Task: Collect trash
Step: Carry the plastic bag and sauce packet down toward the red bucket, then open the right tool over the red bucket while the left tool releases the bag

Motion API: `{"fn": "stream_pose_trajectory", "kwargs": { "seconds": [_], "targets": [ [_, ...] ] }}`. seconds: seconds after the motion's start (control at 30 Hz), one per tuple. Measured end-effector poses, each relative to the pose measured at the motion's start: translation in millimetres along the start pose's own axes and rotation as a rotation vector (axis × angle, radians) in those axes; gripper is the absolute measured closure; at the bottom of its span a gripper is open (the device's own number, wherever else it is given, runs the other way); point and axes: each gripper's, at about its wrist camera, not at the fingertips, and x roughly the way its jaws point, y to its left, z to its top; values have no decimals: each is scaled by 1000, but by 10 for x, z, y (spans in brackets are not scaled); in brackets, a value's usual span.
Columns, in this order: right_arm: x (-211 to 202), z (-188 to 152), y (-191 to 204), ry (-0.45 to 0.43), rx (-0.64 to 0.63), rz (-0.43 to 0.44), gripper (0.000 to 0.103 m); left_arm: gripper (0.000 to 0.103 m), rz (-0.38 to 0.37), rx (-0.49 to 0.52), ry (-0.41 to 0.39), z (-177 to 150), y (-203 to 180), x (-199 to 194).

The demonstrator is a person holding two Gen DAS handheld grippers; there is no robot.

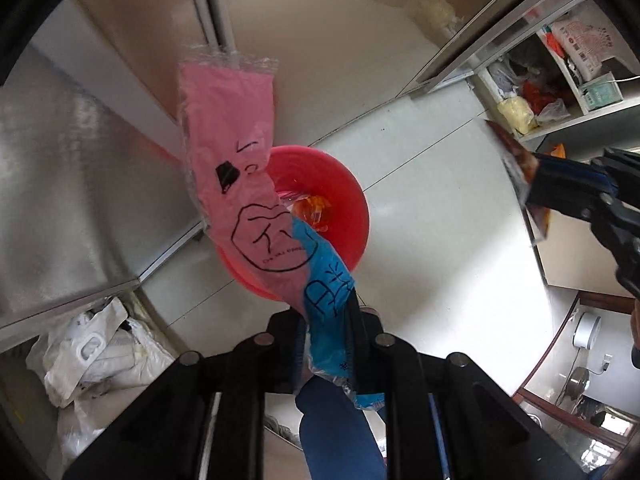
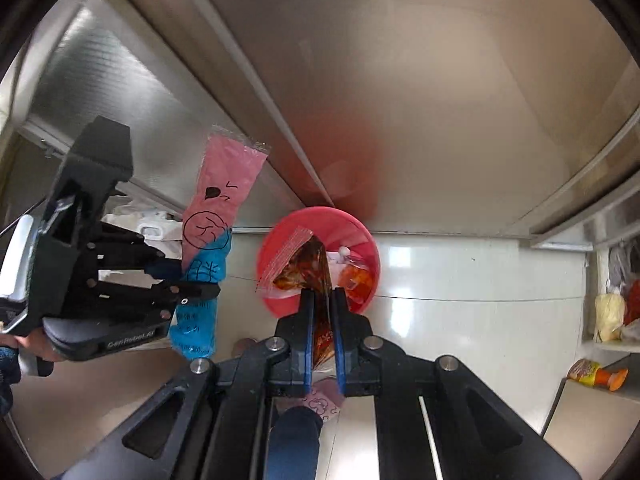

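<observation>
Wrappers clamped: left gripper (image 1: pixel 326 332) pink-blue wrapper (image 1: pixel 240 184), right gripper (image 2: pixel 320 320) brown wrapper (image 2: pixel 316 268), above red bin (image 2: pixel 362 240).

Two wrappers (image 1: pixel 240 184) (image 2: pixel 320 280), one red bin (image 2: pixel 288 236)

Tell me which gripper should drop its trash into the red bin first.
Right, probably. The right gripper holds its brown wrapper directly over the red bin, while the left gripper holds the pink-and-blue wrapper off to one side.
</observation>
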Motion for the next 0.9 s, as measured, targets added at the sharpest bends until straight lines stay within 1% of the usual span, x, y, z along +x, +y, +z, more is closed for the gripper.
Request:
{"fn": "stream_pose_trajectory", "kwargs": {
  "seconds": [0.03, 0.1, 0.13, 0.17, 0.2, 0.27, 0.33, 0.37, 0.47, 0.53, 0.63, 0.67, 0.73, 0.9],
  "targets": [
    [27, -7, -13, 0, 3, 1, 95, 88, -1, -1, 1, 29, -31, 47],
    [84, -28, -19, 5, 3, 0, 95, 79, -5, -1, -5, 60, -51, 111],
    [99, -5, -5, 8, 4, 2, 95, 77, -11, 2, -8, 61, -38, 134],
    [98, 10, -10, 8, 4, 2, 95, 66, -7, 6, -10, 65, -37, 134],
    [87, 2, -11, 8, 1, 3, 96, 44, 2, 6, -13, 65, -12, 147],
    [51, 2, -23, 9, -6, 2, 95, 19, 11, -8, -25, 48, 21, 100],
    [7, 31, 47, 9, -8, 8, 96, 19, -2, -11, -32, 12, 71, 66],
    [-21, 1, 9, 8, -12, 6, 95, 19, 2, -7, -37, -10, 86, 34],
    [-82, 59, -1, 10, -20, 9, 95, 17, 44, 3, -53, -78, 158, -43],
    [-93, 89, 38, 11, -29, 9, 96, 15, 51, -12, -66, -133, 223, -113],
    [-51, 102, 130, 14, -43, 25, 95, 5, 47, -35, -90, -223, 334, -202],
    [-39, 108, 159, 14, -50, 30, 95, 0, 57, -43, -97, -252, 368, -230],
    [5, 122, 215, 24, -69, 37, 95, 0, 71, -62, -112, -291, 436, -268],
    [227, 114, 331, 54, -99, 53, 95, 0, 73, -121, -137, -375, 643, -288]
  ]
}}
